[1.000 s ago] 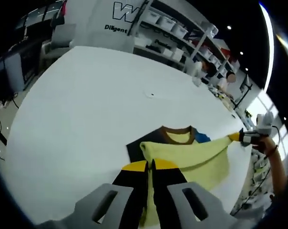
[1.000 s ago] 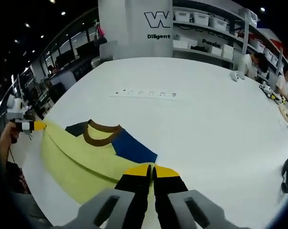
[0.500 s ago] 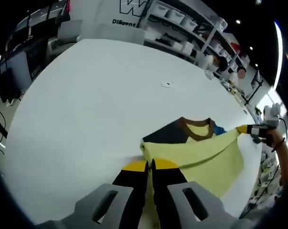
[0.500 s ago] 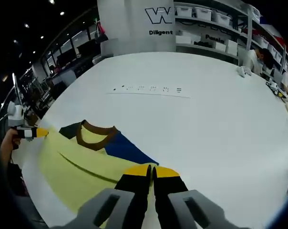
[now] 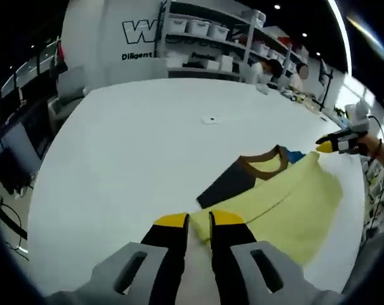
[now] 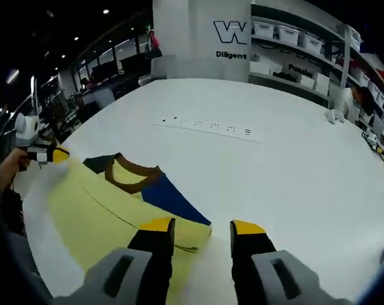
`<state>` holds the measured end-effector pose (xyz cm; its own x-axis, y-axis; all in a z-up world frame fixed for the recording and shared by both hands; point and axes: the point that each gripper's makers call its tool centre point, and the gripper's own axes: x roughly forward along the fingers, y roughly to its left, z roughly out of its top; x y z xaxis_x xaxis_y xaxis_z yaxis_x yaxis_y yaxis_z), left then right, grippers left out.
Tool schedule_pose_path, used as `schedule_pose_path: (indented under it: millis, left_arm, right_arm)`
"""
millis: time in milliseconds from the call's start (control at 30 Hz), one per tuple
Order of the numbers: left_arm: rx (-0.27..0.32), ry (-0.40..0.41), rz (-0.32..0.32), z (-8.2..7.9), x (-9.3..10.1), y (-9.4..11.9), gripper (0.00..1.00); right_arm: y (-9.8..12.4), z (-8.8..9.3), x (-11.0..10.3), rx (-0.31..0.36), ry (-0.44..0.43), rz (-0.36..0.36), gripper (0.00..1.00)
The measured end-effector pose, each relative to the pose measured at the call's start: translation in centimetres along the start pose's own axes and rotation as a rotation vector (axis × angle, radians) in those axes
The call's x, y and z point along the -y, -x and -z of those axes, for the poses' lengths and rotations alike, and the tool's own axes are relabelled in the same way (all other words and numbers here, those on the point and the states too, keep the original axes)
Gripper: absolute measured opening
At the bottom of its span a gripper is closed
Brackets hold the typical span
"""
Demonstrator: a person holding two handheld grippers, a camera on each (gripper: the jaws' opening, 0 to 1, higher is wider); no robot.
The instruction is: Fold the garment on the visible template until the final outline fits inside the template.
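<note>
A yellow garment (image 5: pixel 287 197) with a brown collar (image 5: pixel 263 162), a dark panel and a blue panel lies folded flat on the white table (image 5: pixel 135 146). My left gripper (image 5: pixel 199 219) is at its near corner, the jaws slightly apart with the cloth edge lying between the tips. In the right gripper view the garment (image 6: pixel 96 203) spreads to the left. My right gripper (image 6: pixel 201 225) stands open over its corner beside the blue panel (image 6: pixel 173 200). The right gripper (image 5: pixel 332 143) hovers at the garment's far corner in the left gripper view. The left gripper (image 6: pixel 52 153) shows at the opposite corner.
A thin strip with dark marks (image 6: pixel 208 125) lies across the table beyond the garment. A small object (image 5: pixel 209 119) rests mid-table. Shelves with white bins (image 5: pixel 198 28) and seated people stand behind the table. A person's hand (image 6: pixel 7 168) holds the far gripper.
Both grippers have opened and let the yellow cloth go; the right jaws stand wide, the left only slightly. The folded layer now lies flat on the table.
</note>
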<state>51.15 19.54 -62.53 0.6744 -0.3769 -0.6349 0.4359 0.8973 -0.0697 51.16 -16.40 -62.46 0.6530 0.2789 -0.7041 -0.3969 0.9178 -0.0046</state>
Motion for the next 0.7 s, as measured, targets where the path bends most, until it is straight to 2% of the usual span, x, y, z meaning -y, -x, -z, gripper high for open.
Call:
schedule_pose_path:
  millis: [33,67,100,167,333,433,567,700]
  left_arm:
    - [-0.002,-0.063,0.012,0.1,0.2,-0.1,0.22]
    - [-0.003,-0.078,0.018,0.2,0.3,-0.1,0.24]
    - [-0.01,-0.142,0.049,0.5,0.9,-0.3,0.25]
    - [-0.008,-0.216,0.069,0.9,1.4,-0.7,0.28]
    - [-0.03,-0.353,0.094,1.8,2.2,-1.4,0.41]
    - [-0.058,-0.454,0.094,2.4,2.3,-1.9,0.42]
    - [-0.056,-0.433,0.095,2.4,2.1,-2.3,0.41]
    - [-0.061,-0.416,0.098,2.4,1.9,-2.7,0.4]
  right_arm:
    - [0.1,0.2,-0.3,-0.003,0.04,-0.005,0.33]
    - [0.1,0.3,-0.7,0.005,0.078,-0.019,0.35]
    - [-0.1,0.4,-0.9,0.009,0.114,-0.028,0.41]
    - [-0.3,1.0,-1.2,-0.005,0.162,-0.033,0.48]
    - [-0.7,1.7,-1.6,-0.015,0.259,-0.032,0.43]
    - [-1.0,1.9,-1.5,-0.02,0.369,-0.016,0.41]
    - [-1.3,2.5,-1.7,-0.038,0.448,-0.018,0.34]
    - [-1.6,2.9,-1.7,-0.049,0.48,-0.02,0.27]
